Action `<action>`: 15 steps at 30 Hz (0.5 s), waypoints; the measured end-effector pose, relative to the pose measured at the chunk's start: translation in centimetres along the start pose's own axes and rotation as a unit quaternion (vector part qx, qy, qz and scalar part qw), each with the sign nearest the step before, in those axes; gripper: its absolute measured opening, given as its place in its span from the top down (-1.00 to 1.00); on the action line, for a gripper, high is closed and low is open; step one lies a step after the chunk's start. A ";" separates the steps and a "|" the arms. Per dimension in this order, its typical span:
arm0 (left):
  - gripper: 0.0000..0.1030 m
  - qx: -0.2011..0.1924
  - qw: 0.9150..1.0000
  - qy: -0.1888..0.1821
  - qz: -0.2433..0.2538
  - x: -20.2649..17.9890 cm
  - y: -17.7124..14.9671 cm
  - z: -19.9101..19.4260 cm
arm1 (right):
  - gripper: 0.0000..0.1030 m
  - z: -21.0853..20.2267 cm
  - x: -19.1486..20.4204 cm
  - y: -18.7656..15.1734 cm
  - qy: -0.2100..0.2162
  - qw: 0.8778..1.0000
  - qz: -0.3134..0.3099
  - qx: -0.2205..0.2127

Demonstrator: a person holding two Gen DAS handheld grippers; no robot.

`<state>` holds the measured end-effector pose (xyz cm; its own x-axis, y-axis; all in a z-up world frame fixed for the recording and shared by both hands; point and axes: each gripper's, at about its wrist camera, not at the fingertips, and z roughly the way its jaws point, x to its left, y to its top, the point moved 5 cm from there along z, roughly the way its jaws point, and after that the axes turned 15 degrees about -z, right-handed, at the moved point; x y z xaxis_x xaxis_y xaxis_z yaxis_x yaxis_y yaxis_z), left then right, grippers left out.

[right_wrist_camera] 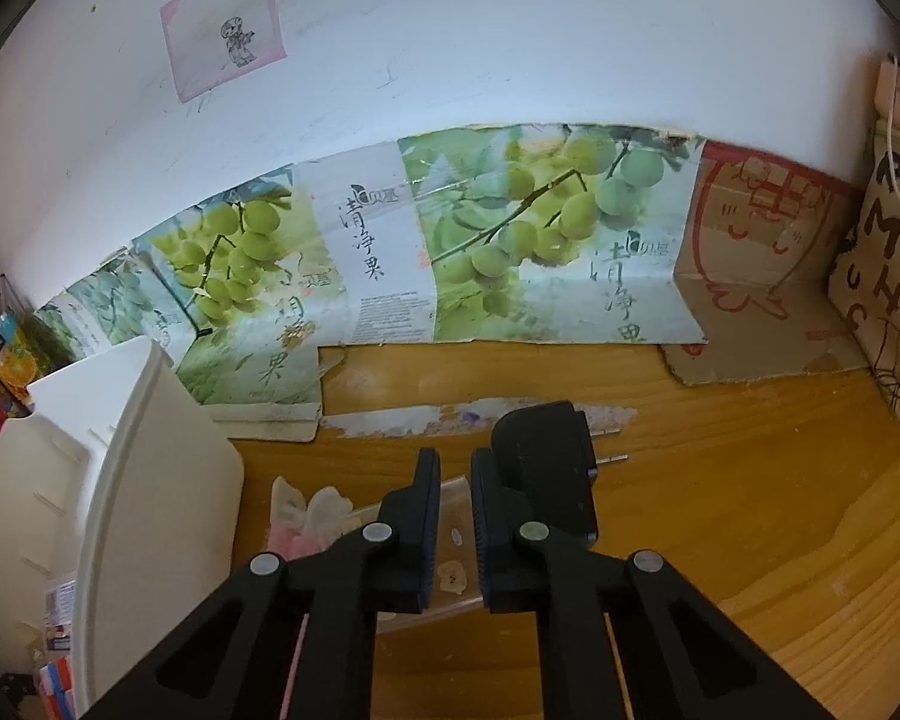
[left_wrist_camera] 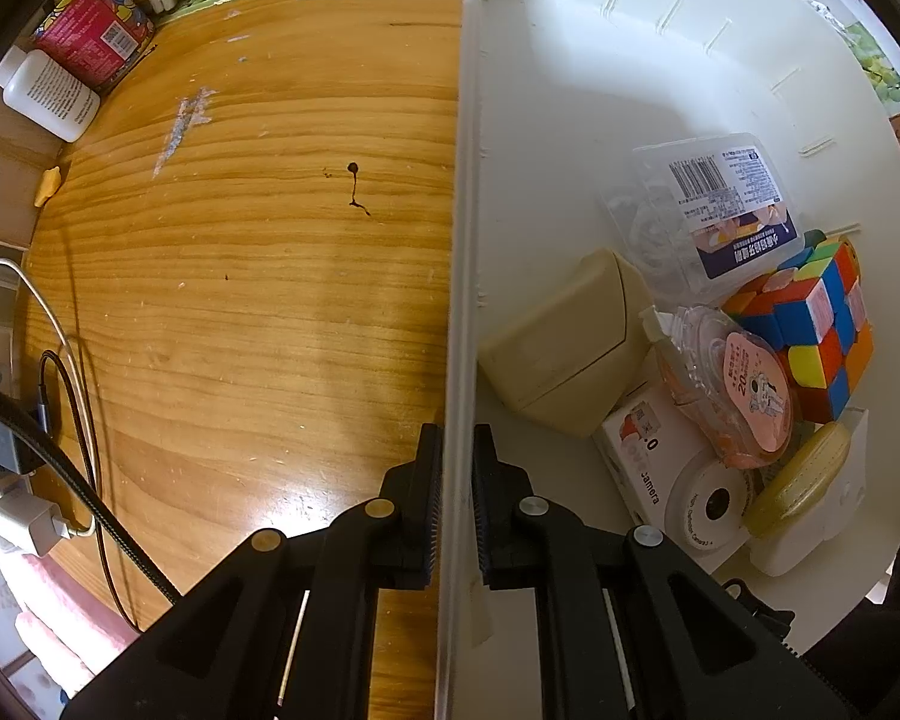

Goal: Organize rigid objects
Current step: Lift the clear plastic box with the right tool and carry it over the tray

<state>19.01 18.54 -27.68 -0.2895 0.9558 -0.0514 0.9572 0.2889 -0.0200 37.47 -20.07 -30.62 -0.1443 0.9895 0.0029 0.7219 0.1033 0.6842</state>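
Nearest the left wrist camera, the left gripper (left_wrist_camera: 457, 498) straddles the white bin's wall (left_wrist_camera: 463, 240), one finger outside over the wooden table (left_wrist_camera: 240, 300), one inside; the pads sit very close to the wall, seemingly clamped on it to steady the bin. Inside lie a beige case (left_wrist_camera: 564, 342), a camera box (left_wrist_camera: 660, 474), a clear tape dispenser (left_wrist_camera: 726, 384), a colour cube (left_wrist_camera: 810, 330) and a clear labelled box (left_wrist_camera: 714, 204), crowded toward one end, with bare floor beyond.

The right gripper (right_wrist_camera: 455, 516) hovers with a narrow gap and nothing between its fingers, over a clear flat packet (right_wrist_camera: 450, 564); a black plug adapter (right_wrist_camera: 546, 468) lies just beside. The adapter looks the likely next pick: widen first, close across its body, clear of the prongs. The bin (right_wrist_camera: 150, 480) stands near on the left, with open table to the right and cardboard (right_wrist_camera: 750, 264) well behind.
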 end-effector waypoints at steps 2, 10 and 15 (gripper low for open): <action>0.77 -0.002 1.000 0.000 -0.002 0.0 0.1 -0.2 | 0.79 -0.2 -0.1 -0.3 0.011 1.000 0.006 0.002; 0.77 -0.008 1.000 0.005 -0.007 -0.1 0.3 -0.6 | -0.16 -1.4 -0.2 -0.5 0.031 0.999 0.006 -0.019; 0.77 -0.008 1.000 0.010 -0.012 -0.1 0.3 -0.7 | -0.37 -1.3 0.5 -0.4 0.043 0.999 -0.019 -0.011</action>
<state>19.36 18.55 -26.99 -0.3123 0.9494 -0.0315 0.9500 0.3123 -0.0057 36.25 -19.71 -29.97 -0.2299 0.9725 0.0378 0.7000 0.1382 0.7006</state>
